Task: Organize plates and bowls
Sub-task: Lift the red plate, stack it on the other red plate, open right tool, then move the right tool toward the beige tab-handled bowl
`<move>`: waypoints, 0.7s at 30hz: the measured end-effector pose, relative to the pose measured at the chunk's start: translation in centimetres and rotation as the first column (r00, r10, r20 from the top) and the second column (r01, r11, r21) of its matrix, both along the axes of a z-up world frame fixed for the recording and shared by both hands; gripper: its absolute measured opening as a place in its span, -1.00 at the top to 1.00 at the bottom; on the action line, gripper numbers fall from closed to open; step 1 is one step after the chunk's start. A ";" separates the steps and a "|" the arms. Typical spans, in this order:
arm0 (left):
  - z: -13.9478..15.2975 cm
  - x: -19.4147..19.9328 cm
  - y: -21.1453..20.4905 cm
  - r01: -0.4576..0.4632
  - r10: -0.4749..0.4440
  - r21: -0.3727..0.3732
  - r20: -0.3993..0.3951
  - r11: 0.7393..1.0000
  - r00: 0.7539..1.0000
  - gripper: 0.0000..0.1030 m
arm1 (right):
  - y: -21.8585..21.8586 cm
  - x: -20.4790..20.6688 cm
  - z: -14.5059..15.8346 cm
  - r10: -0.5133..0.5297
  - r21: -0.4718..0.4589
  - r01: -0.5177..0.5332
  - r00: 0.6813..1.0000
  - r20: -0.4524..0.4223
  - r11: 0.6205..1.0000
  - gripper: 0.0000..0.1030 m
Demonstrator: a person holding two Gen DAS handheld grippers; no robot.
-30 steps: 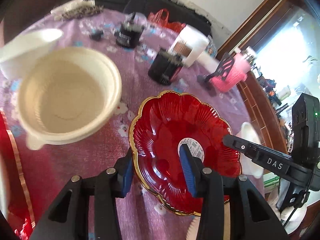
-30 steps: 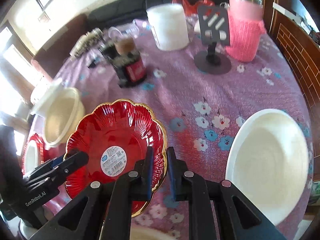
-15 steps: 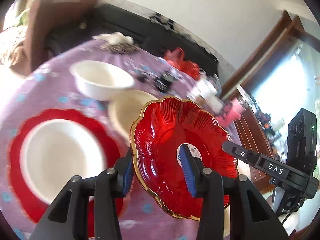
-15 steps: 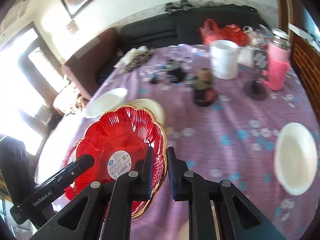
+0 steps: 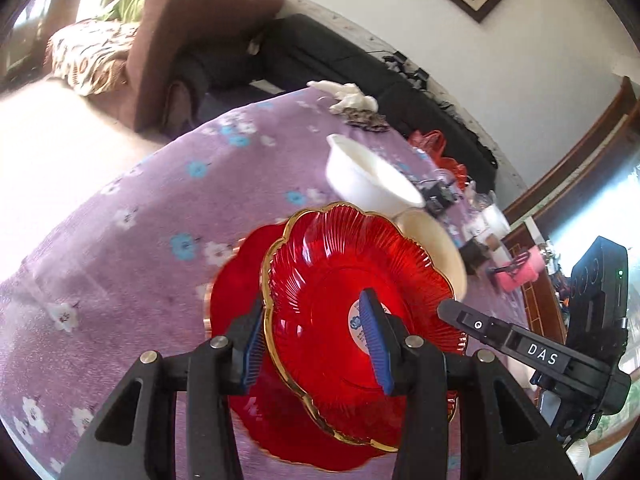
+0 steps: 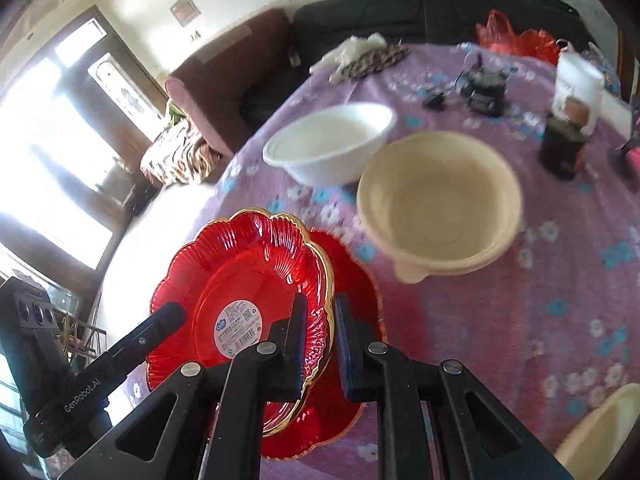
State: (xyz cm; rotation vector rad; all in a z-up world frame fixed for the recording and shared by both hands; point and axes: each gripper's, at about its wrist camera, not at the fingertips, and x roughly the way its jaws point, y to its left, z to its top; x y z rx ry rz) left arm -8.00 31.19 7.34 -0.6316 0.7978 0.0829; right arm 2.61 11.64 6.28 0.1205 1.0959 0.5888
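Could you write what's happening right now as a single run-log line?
phase: carrying | held: red plate by both grippers, left, right | below: second red plate on table | nearby: cream bowl, white bowl

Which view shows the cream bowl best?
The right wrist view: the cream bowl shows whole, rim and inside. In the left wrist view the red plate hides most of it, leaving only a sliver.
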 end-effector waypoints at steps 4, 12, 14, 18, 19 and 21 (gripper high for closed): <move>-1.0 -0.3 0.7 -0.003 0.003 0.004 -0.023 1.000 1.000 0.18 | 0.7 0.4 -1.7 0.004 -0.019 -0.005 1.000 -0.026 1.000 0.69; -0.3 -0.4 -0.6 0.007 -0.008 0.109 0.008 0.994 1.000 -0.26 | -0.1 -0.1 -1.3 -0.009 0.011 0.008 1.000 0.030 1.000 0.46; 0.3 -0.8 -1.0 -0.002 -0.003 0.152 0.030 0.988 1.000 -0.38 | -0.8 -0.5 -0.7 -0.016 0.020 0.015 0.998 0.056 1.000 0.37; 1.4 -1.4 -1.8 -0.016 0.005 0.241 0.045 0.970 0.999 -0.48 | -3.2 -2.0 1.2 -0.042 0.042 0.038 0.992 0.117 0.998 0.35; 1.9 -1.8 -1.9 -0.036 0.021 0.271 0.058 0.962 0.998 -0.48 | -4.2 -2.6 1.8 -0.052 0.043 0.046 0.989 0.140 0.998 0.34; 2.9 -3.0 -1.9 -0.086 0.058 0.317 0.097 0.944 0.994 -0.48 | -6.4 -3.8 3.1 -0.076 0.028 0.072 0.976 0.206 0.997 0.26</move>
